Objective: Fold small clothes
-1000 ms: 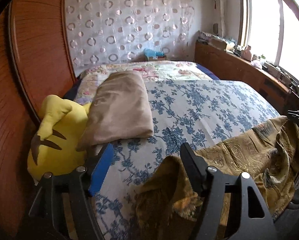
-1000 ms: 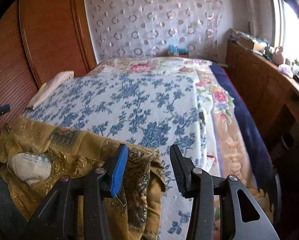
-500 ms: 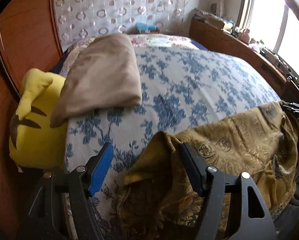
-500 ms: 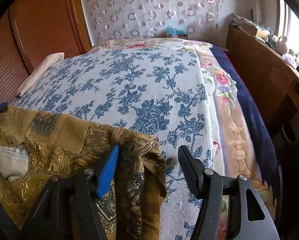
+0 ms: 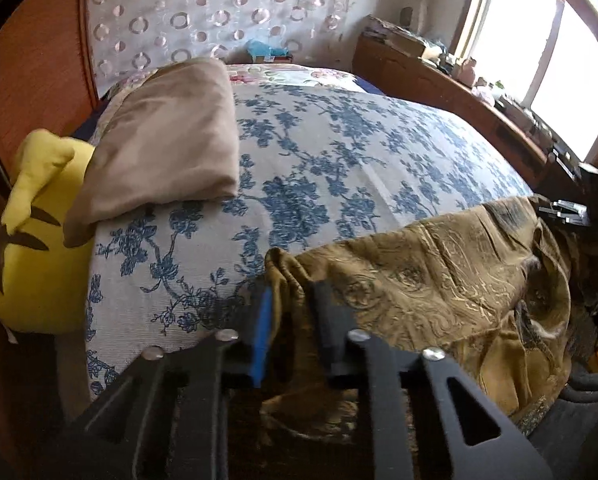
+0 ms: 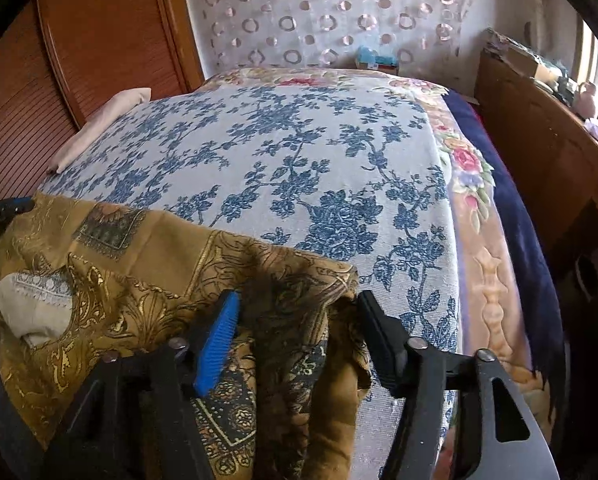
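Note:
A golden-brown patterned garment (image 5: 439,280) lies spread across the near edge of the bed. My left gripper (image 5: 293,294) is at its left corner. The jaws are closing, with a bunched fold of the cloth pinched between the blue and black pads. In the right wrist view the garment (image 6: 139,264) shows a pale patch (image 6: 31,304). My right gripper (image 6: 299,300) straddles the garment's right corner. Its jaws are closing but still stand wide, with the humped cloth loose between them.
The bed has a white cover with blue flowers (image 5: 339,152). A folded tan cloth (image 5: 167,144) and a yellow plush toy (image 5: 35,248) lie at its left edge against a wooden wall. A cluttered wooden ledge (image 5: 439,84) runs under the window on the right.
My left jaws have gone from wide apart to pinched on the garment's corner. Both grippers sank toward the bed. The right jaws spread around the other corner, then narrowed a little.

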Action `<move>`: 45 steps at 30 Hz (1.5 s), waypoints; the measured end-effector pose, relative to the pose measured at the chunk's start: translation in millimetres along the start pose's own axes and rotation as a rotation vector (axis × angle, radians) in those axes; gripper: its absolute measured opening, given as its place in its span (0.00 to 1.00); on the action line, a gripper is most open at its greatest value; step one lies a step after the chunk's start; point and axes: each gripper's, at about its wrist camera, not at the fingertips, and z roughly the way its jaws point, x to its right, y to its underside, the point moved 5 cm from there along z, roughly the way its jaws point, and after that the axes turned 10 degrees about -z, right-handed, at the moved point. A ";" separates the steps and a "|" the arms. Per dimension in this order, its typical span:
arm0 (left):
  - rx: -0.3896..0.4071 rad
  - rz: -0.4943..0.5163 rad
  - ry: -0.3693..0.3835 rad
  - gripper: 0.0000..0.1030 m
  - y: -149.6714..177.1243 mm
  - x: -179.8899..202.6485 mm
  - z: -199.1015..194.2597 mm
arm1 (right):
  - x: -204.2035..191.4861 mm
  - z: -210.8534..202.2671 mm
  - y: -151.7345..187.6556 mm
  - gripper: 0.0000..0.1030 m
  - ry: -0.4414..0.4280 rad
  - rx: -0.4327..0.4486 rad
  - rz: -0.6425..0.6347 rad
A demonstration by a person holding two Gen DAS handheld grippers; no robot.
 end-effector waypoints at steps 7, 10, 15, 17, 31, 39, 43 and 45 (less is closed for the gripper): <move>0.102 0.024 0.003 0.04 -1.1 19.2 -33.7 | -9.3 -3.0 -1.7 0.08 -0.051 0.006 -0.035; 0.214 0.011 0.028 0.04 0.2 32.6 -75.9 | -12.3 -23.8 -3.7 0.07 -0.085 0.071 -0.030; 0.397 0.030 0.059 0.04 -4.7 55.7 -154.2 | -21.4 -95.8 -23.1 0.06 -0.056 0.215 -0.052; 0.459 0.038 0.081 0.04 -14.5 61.7 -183.7 | -29.4 -133.4 -35.5 0.06 -0.024 0.286 -0.087; 0.776 0.077 0.127 0.04 -90.3 73.9 -320.8 | -58.0 -324.0 -101.3 0.06 0.097 0.609 -0.220; 0.906 0.128 0.061 0.04 -104.6 76.2 -380.1 | -71.9 -386.5 -123.0 0.06 0.173 0.682 -0.238; 0.894 0.138 0.041 0.04 -124.4 76.3 -368.0 | -78.3 -394.2 -135.8 0.06 0.212 0.698 -0.258; 0.864 0.132 0.030 0.04 -133.2 75.3 -346.7 | -74.6 -382.3 -143.5 0.06 0.231 0.679 -0.255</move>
